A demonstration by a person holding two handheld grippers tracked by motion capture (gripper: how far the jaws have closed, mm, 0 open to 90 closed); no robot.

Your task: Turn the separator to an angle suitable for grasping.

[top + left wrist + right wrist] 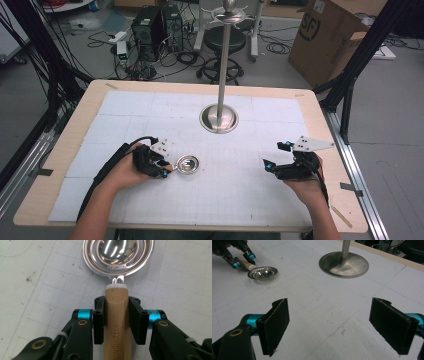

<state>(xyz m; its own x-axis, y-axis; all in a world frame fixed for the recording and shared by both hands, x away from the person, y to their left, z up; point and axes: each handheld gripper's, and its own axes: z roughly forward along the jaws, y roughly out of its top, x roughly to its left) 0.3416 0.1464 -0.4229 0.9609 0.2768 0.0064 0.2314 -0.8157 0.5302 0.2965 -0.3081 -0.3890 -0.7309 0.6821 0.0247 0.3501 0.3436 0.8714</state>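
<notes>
A steel utensil with a round slotted bowl (188, 164) (118, 252) (262, 272) and a pale wooden handle (117, 315) lies flat on the white mat (225, 200). My left gripper (164, 170) (117, 302) comes in from the left, and its black pads press both sides of the handle just behind the bowl. From the right gripper view, that left gripper (243, 261) sits at the far left with the handle in it. My right gripper (270, 167) (329, 322) rests open at the right of the mat, with nothing between its fingers.
A steel stand with a round base (219, 119) (343, 264) and a tall pole (225, 60) stands at the middle back of the table. Beyond the table are a black stool (222, 42), computer cases and a cardboard box (330, 35).
</notes>
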